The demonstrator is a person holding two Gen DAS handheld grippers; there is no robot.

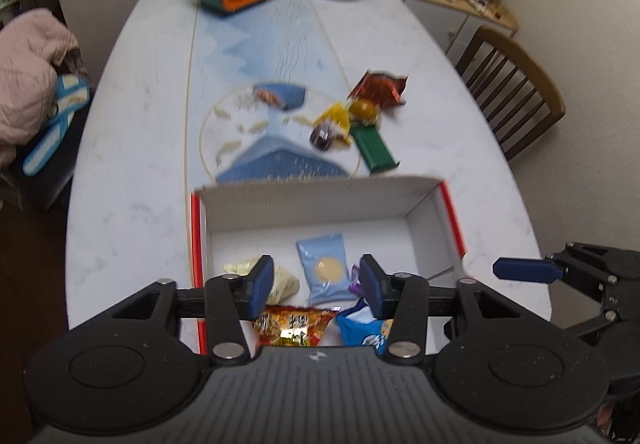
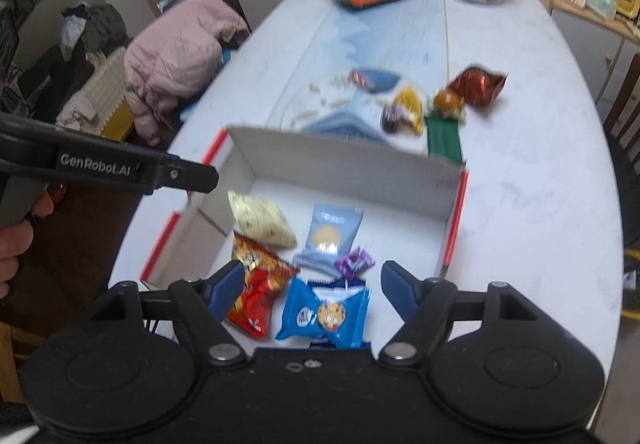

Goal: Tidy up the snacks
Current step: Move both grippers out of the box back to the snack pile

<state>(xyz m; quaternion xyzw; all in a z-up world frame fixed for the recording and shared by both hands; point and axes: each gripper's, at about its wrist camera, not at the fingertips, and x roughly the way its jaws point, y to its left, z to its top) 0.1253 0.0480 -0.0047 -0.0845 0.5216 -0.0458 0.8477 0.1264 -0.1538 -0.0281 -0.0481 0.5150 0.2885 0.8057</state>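
Both your tongs, left gripper (image 1: pixel 316 286) and right gripper (image 2: pixel 312 286), hang open and empty over the box (image 2: pixel 344 160); its far right floor lies bare beyond the snack packets (image 2: pixel 325 314).

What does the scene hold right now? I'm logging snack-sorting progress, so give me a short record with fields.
container: open white box with red edges, on the table
in box: cream packet, pale blue packet, red chip bag, blue cookie packet, small purple candy
still on table: green packet, dark red-brown bag, yellow-wrapped sweets, small wrapped candy
left gripper: open, empty, above the box
right gripper: open, empty, above the box
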